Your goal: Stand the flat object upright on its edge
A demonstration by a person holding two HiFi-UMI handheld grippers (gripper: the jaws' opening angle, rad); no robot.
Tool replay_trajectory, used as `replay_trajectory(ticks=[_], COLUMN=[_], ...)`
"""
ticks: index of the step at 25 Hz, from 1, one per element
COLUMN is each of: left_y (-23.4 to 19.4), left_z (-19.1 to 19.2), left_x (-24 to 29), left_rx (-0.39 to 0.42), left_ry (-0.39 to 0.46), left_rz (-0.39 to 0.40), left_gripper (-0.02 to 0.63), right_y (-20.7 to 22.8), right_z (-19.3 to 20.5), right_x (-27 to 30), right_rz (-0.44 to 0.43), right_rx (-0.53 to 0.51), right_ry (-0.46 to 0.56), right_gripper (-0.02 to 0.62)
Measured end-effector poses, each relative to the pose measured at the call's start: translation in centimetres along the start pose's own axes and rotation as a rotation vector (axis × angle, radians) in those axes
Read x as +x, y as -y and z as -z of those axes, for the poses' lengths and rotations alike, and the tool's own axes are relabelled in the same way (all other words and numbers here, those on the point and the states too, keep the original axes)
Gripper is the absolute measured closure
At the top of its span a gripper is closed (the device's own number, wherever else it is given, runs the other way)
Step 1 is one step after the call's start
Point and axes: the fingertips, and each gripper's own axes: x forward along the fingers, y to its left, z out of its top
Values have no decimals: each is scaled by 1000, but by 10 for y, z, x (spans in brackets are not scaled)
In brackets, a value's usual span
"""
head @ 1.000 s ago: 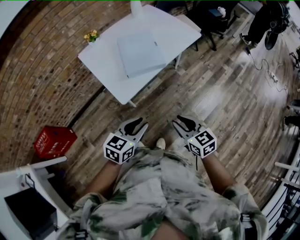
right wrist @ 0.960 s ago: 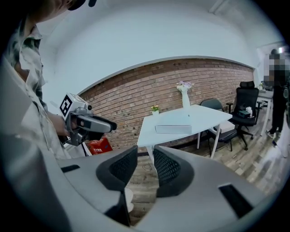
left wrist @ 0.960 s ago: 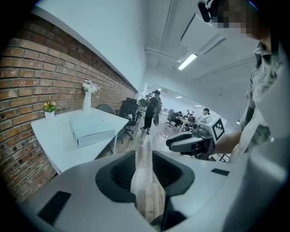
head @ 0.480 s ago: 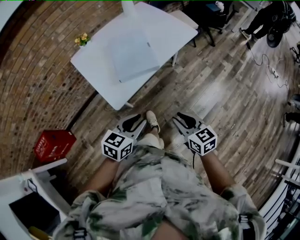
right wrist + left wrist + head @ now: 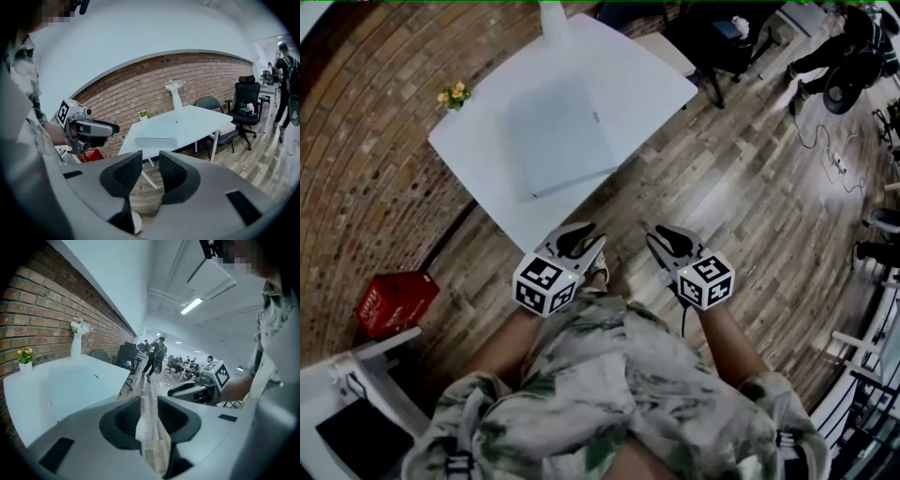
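We held our left tool [image 5: 589, 237] and right tool [image 5: 662, 236] spread, empty, apart from the flat box [image 5: 555, 136] lying on the white counter [image 5: 647, 84].

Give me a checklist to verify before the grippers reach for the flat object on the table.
1. Flat object lies flat on white table: ok.
2. Left gripper empty, jaws apart: ok.
3. Right gripper empty, jaws apart: ok.
4. Grippers within reach of the object: not ok, both over the floor, short of the object.
5. Flower pot and vase stand clear of the object: ok.
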Motion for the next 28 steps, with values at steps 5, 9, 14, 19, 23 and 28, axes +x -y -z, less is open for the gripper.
replay_trajectory(ticks=[5, 9, 14, 19, 23, 28], left_y=[-56, -111, -168, -221, -254, -292], left_z=[-18, -24, -27, -29, -30, -30], left_x=[1, -11, -18, -16, -17, -11], left_rx=[-46, -90, -144, -208, -239, -294], left_ry=[18, 30, 49, 58, 55, 44], left_rz=[-47, -110, -161, -209, -259, -321], left_gripper=[499, 499, 499, 494, 476, 460], right_y=[22, 32, 49, 71, 91, 121], right_z=[-37, -61, -87, -106, -119, -127], right_x=[53, 100, 151, 195, 223, 256], right_rz=[-34, -65, -89, -106, -130, -172], right_rx=[-3, -8, -25, 4, 53, 105], right_ry=[-32, -80, -128, -143, -161, -200], right_gripper=[465, 462, 460, 451, 431, 407])
